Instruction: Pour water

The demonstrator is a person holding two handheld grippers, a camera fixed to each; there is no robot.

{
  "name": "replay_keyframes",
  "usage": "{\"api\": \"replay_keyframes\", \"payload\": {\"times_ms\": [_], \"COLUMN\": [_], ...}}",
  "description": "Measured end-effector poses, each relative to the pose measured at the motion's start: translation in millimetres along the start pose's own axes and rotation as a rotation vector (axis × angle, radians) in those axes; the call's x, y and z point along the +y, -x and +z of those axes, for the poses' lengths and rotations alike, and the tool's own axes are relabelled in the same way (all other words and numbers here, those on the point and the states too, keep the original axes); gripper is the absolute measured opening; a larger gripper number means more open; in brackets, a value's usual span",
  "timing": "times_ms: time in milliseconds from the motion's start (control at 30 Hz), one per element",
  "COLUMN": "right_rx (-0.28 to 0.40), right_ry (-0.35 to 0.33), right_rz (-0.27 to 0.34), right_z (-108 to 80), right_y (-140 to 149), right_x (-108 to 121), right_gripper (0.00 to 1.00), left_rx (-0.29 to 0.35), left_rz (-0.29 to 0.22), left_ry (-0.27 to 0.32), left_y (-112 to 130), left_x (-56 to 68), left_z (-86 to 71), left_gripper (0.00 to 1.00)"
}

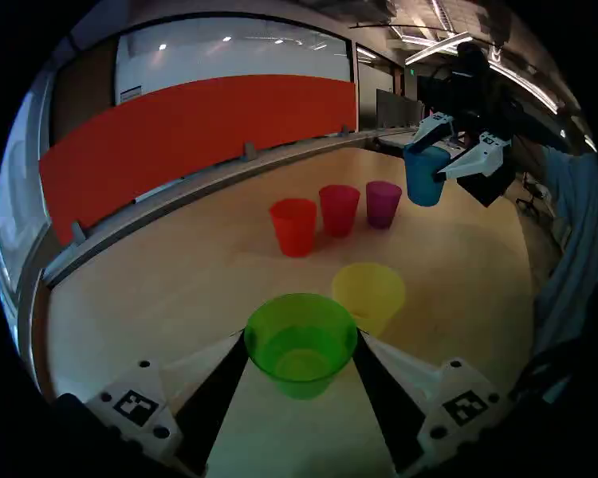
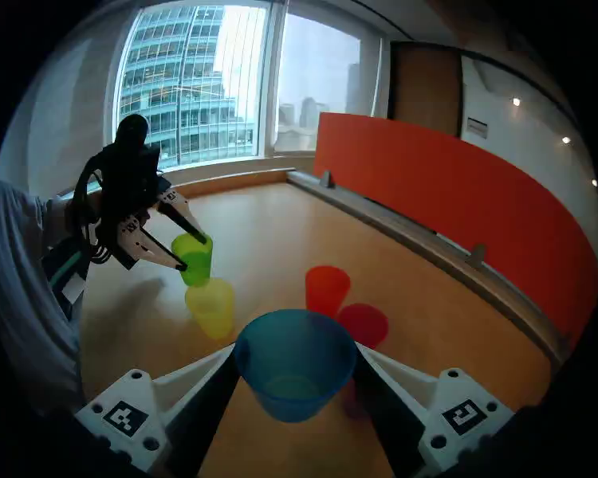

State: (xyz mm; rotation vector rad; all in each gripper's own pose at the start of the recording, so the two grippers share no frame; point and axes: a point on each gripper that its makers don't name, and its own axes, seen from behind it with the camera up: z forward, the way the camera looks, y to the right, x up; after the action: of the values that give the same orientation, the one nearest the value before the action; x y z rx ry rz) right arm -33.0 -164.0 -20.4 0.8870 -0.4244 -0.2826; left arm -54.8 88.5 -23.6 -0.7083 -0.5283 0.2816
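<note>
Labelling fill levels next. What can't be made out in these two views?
- Water in green cup: left gripper view, tinted wall and dim light, level unreadable.
- Water in blue cup: right gripper view, dark inside, same.
- Purple cup: right gripper view, mostly hidden behind the blue cup.
- Yellow cup lower part: left gripper view, green cup overlaps it.

You're working in an office, high up in a city building. Tall windows (image 2: 211,88) beside you look out on glass towers (image 2: 175,72). The long pale wooden worktop (image 1: 179,271) carries a low orange divider panel (image 1: 195,135) along its edge, as shared desks do. Strip lights (image 1: 438,46) run across the ceiling near a white wall board (image 1: 219,52).
</note>
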Motion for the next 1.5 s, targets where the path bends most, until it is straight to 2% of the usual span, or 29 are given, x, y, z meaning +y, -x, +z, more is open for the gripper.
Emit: {"api": "replay_keyframes", "payload": {"times_ms": [467,667,1100,1300,1500], "right_rx": [-0.015,-0.021,-0.033,-0.034,-0.04], "right_ry": [-0.004,-0.005,-0.003,-0.005,-0.005], "right_rz": [0.007,0.008,0.017,0.026,0.034], "right_z": [3.1,4.1,5.5,8.4,11.8], "right_y": [10,14,25,29,36], "right_x": [-2,-3,-6,-10,-12], "right_gripper": [0.93,0.93,0.93,0.93,0.93], "left_rx": [-0.087,-0.097,-0.103,-0.111,-0.124], "left_rz": [0.045,0.057,0.027,-0.007,-0.007], "left_ry": [0.028,0.024,0.023,0.035,0.038], "left_y": [19,22,30,32,35], "left_x": [4.9,4.3,3.3,3.3,4.3], "left_z": [18.0,21.5,19.4,18.3,13.8], "left_gripper": [0.89,0.89,0.89,0.99,0.98]}}
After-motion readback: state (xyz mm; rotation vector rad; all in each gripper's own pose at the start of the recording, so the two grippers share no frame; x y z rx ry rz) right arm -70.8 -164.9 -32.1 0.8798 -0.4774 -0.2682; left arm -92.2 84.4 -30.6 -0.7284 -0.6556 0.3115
